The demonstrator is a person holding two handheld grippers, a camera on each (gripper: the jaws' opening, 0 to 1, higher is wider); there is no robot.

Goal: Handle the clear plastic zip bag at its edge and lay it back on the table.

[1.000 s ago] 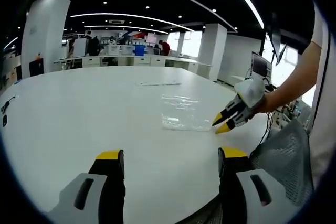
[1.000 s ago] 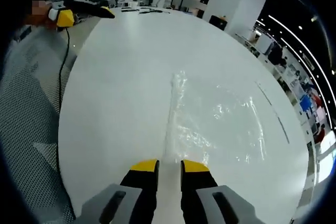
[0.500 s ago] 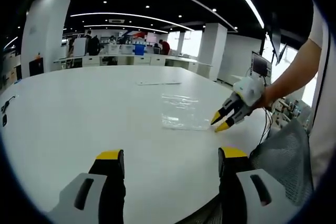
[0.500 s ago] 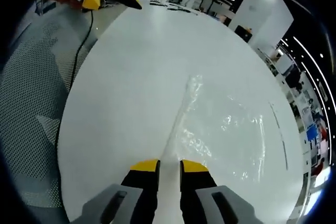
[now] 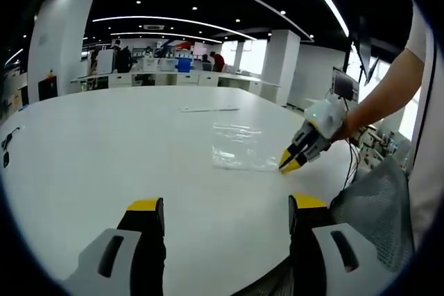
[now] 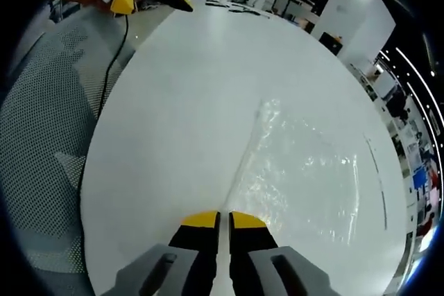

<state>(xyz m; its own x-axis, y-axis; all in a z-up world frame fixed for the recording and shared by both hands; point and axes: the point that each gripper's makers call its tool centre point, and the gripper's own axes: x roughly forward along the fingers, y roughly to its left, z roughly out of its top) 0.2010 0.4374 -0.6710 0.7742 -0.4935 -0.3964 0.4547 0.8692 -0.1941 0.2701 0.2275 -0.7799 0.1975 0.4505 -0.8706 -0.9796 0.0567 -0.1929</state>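
A large white table [image 5: 104,143] carries a clear plastic zip bag [image 5: 239,149] and a thin strip [image 5: 209,110] beyond it.

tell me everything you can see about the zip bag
The zip bag is clear, thin, crinkled plastic with glare spots, looks empty, and lies flat on the white table. A straight strip runs along its near edge. The right gripper, jaws nearly closed, is at the end of that strip; an actual pinch cannot be confirmed. The left gripper is open, well away.
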